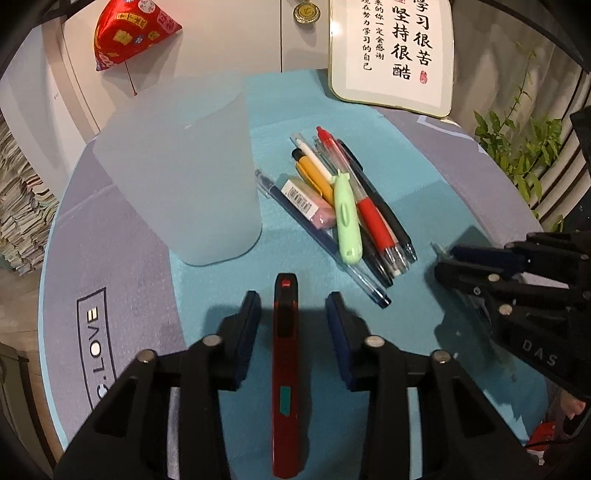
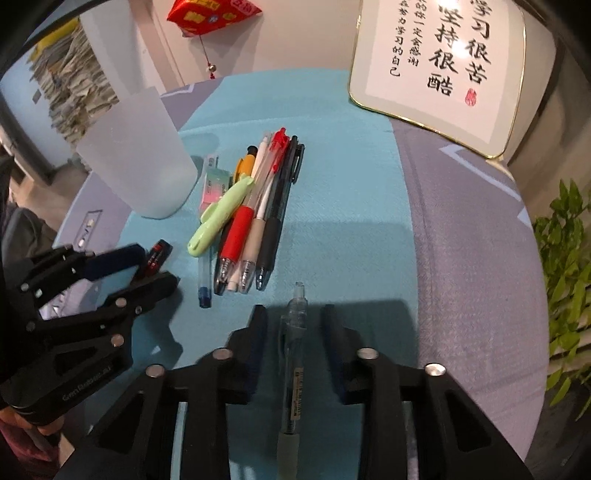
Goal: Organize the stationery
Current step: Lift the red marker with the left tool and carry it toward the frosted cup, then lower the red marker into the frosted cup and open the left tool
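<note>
A frosted plastic cup (image 1: pixel 184 177) stands upright on the teal mat (image 1: pixel 406 177); it also shows in the right wrist view (image 2: pixel 140 162). Beside it lies a pile of pens (image 1: pixel 365 210), a green cutter (image 1: pixel 345 218) and an eraser (image 1: pixel 306 199). My left gripper (image 1: pixel 293 314) is open, with a dark red utility knife (image 1: pixel 285 369) lying between its fingers on the mat. My right gripper (image 2: pixel 295 325) is open, with a clear pen (image 2: pixel 293 362) lying between its fingers. Each gripper shows in the other's view, the right (image 1: pixel 517 280) and the left (image 2: pixel 92 288).
A framed calligraphy plaque (image 1: pixel 395 51) leans at the mat's far edge. A red pouch (image 1: pixel 129 33) hangs on the wall behind. A green plant (image 2: pixel 569 266) stands to the right and stacked papers (image 1: pixel 18 206) to the left. The round table (image 2: pixel 480 258) has a grey cover.
</note>
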Tool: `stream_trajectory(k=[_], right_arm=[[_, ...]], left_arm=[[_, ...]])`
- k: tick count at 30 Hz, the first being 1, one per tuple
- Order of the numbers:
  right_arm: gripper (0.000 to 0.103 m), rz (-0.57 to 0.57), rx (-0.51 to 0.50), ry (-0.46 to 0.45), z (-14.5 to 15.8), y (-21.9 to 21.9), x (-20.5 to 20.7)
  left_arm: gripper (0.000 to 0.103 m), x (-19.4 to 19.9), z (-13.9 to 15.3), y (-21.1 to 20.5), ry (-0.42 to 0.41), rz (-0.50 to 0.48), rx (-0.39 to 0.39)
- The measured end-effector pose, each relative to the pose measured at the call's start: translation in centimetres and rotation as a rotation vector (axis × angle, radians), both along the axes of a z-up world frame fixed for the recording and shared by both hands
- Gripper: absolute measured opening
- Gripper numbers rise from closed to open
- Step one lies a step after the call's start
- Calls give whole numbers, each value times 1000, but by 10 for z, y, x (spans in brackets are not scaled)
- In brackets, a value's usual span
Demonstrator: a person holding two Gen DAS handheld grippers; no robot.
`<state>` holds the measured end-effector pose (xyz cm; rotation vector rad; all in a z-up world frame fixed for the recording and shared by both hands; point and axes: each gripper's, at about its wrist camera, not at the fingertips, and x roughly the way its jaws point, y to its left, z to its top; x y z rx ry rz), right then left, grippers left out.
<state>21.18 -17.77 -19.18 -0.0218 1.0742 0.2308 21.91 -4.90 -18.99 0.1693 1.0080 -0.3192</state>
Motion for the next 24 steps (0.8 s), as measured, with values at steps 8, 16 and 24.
stream_trajectory(k=[8,16,24], right_arm=[[16,-21,103,-51,26,-13,-11],[16,-33,147,-156,66,-13,-39],[16,-24,178,-255,101,-10,-62]], left_arm=[[11,-14,24,8,-61,17,-25],[11,-42,58,16,-151,19,-58],[11,-57,93,27,-245,37,-106]])
